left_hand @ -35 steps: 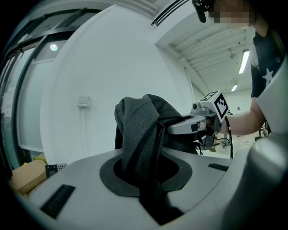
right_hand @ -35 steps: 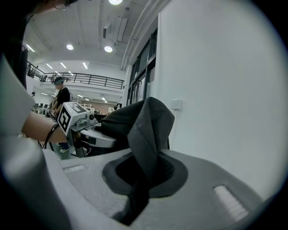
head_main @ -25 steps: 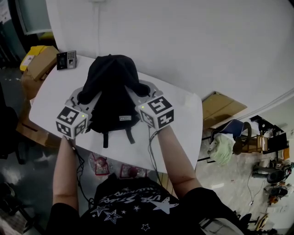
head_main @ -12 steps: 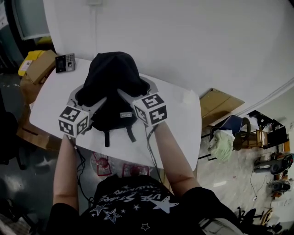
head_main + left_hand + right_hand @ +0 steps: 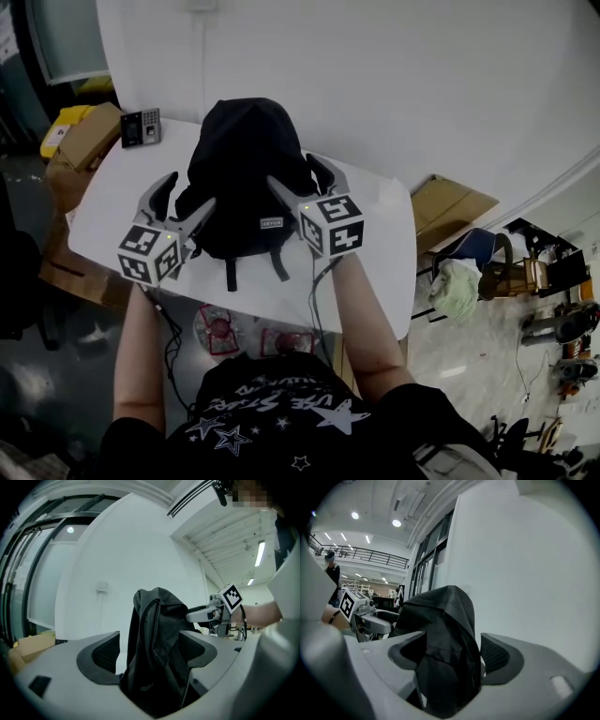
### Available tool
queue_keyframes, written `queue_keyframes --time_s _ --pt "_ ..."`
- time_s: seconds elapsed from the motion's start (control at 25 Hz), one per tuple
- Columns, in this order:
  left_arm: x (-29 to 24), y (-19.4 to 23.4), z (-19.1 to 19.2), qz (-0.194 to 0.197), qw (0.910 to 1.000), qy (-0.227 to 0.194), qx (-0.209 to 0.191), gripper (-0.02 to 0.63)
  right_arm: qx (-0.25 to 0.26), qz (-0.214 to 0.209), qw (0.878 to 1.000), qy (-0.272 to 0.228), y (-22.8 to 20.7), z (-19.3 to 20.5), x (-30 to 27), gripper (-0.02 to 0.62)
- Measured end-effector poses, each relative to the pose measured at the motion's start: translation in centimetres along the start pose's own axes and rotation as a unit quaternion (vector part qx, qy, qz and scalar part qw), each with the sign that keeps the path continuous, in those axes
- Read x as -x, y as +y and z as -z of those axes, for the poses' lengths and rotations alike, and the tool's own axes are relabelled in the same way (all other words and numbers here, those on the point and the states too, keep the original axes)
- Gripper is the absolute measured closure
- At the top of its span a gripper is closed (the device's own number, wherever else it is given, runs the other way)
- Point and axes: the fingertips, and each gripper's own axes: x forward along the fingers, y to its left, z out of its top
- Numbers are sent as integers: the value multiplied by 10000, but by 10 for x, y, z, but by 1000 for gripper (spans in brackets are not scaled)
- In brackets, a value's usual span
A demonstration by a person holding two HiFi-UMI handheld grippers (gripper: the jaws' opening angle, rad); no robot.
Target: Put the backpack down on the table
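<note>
The black backpack [image 5: 246,173] stands upright on the white table [image 5: 375,234], close to the wall, with its straps hanging toward the front edge. My left gripper [image 5: 189,190] is at its left side and my right gripper [image 5: 292,171] at its right side. Both have just been opening and now stand wide. In the left gripper view, backpack fabric [image 5: 154,634] fills the gap of the left gripper [image 5: 151,651], with the pads apart from it. In the right gripper view the backpack [image 5: 440,634] likewise sits loose in the right gripper [image 5: 452,653].
A small keypad device [image 5: 141,127] lies on the table's far left corner. Cardboard boxes [image 5: 89,136] stand on the floor at the left, and flat cardboard [image 5: 459,211] leans at the right. A white wall [image 5: 375,84] rises just behind the table.
Both grippers went from shut on the backpack's sides to wide open and drew back slightly. The backpack now stands free and taller on the table.
</note>
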Motion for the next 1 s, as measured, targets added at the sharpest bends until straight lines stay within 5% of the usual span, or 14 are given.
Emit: queue_keyframes --time_s 0.28,0.6,0.72,1.0 --pt "25 -13 8 95 9995 62 -285 233 -219 395 9986 -268 13 4 37 241" --pt "44 -44 28 511 9984 168 -162 236 -301 59 9994 -141 59 25 56 247" --pt "53 -50 32 389 9992 85 -62 248 -229 -39 9997 -103 68 32 59 361" --pt "72 -70 38 166 9997 193 33 442 -309 -450 9984 -168 90 34 74 538"
